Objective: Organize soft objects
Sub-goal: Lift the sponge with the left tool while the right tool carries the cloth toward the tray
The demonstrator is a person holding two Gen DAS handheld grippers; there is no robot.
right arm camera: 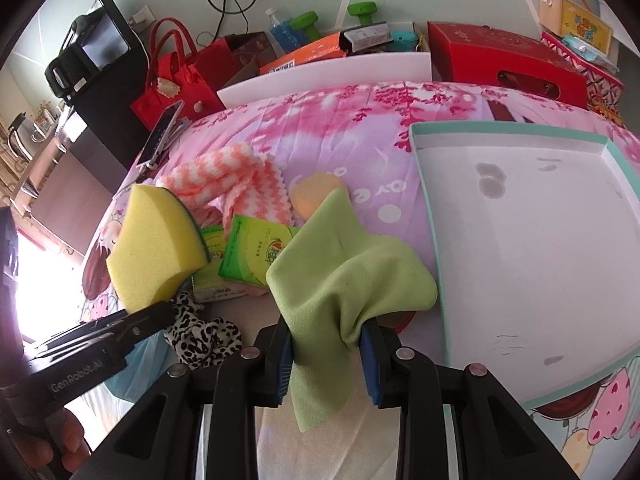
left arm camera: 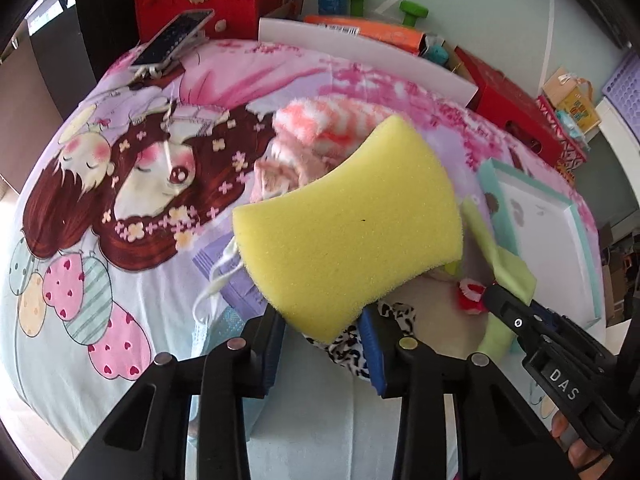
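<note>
A thick yellow sponge (left arm camera: 348,224) with a dark green backing is lifted off the bed, and my left gripper (left arm camera: 324,336) is shut on its lower corner. In the right wrist view the same sponge (right arm camera: 156,248) hangs at the left above the pile, with the left gripper (right arm camera: 132,320) below it. My right gripper (right arm camera: 326,344) is shut on a light green cloth (right arm camera: 344,264), which bunches between the blue pads and drapes forward. The cloth (left arm camera: 504,264) and the right gripper (left arm camera: 504,304) also show at the right of the left wrist view.
On the cartoon bedsheet lie an orange-and-white striped cloth (right arm camera: 216,176), a leopard-print fabric (right arm camera: 200,332), green packets (right arm camera: 256,248) and an orange round pad (right arm camera: 316,196). A white tray with a teal rim (right arm camera: 508,130) sits at the right. A phone (right arm camera: 160,136), red bags and boxes line the far edge.
</note>
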